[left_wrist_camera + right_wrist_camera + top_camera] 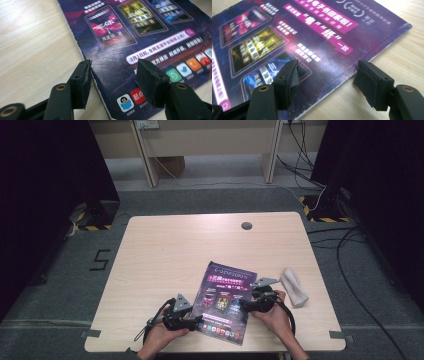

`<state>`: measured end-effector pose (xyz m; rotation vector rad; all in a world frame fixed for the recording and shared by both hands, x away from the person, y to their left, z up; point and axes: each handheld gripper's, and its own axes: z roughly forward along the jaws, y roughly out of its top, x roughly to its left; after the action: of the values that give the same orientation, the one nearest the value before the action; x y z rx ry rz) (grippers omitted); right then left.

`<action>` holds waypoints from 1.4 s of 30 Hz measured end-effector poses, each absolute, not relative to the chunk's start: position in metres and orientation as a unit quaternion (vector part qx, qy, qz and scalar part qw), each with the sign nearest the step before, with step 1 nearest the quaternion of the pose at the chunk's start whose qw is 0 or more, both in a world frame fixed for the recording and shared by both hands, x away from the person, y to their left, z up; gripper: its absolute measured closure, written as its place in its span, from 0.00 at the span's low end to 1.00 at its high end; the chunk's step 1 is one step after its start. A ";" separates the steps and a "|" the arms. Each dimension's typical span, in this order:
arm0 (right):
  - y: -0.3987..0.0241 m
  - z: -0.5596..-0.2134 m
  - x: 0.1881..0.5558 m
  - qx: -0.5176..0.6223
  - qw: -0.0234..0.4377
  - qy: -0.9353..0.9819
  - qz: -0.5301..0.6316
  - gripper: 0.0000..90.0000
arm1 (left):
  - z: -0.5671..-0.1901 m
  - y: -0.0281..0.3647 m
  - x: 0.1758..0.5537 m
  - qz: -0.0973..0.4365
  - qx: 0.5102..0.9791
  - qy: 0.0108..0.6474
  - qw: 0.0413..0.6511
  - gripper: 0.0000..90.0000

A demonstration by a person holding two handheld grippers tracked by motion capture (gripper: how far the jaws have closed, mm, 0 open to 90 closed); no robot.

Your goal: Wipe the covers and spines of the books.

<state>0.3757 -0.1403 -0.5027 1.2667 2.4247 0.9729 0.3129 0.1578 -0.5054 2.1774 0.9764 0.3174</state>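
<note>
The left gripper (196, 321) straddled the near left edge of the magazine (226, 301), jaws apart, pads not yet pressing. The right gripper (246, 304) straddled its right edge, jaws wide, nothing held. The magazine lay flat on the surface (165, 245), near the front edge. Risk: a pad could ride over the thin cover (no gap beneath) and push it askew. A cloth (294, 287) lay beyond.

A pale wooden rectangular table (165, 250) fills the frame's centre. On it, lower centre, lies a glossy purple printed booklet (225, 300); a crumpled white cloth (294, 286) lies right of it.
</note>
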 end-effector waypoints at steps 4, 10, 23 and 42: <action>-0.145 -0.503 0.379 0.444 0.120 0.823 0.334 0.41 | -0.506 0.150 0.304 0.115 0.847 0.372 0.362 0.46; -0.148 -0.501 0.385 0.445 0.126 0.824 0.327 0.42 | -0.506 0.140 0.296 0.112 0.853 0.359 0.362 0.42; -0.150 -0.496 0.385 0.445 0.142 0.820 0.331 0.41 | -0.507 0.138 0.294 0.114 0.850 0.361 0.366 0.39; -0.230 -0.455 0.388 0.471 0.236 0.792 0.309 0.46 | -0.504 0.160 0.291 0.124 0.840 0.375 0.372 0.23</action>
<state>0.3878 -0.2299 -0.4548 1.2914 2.1718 0.8460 0.2914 0.1598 -0.5045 2.1544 0.9604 0.3185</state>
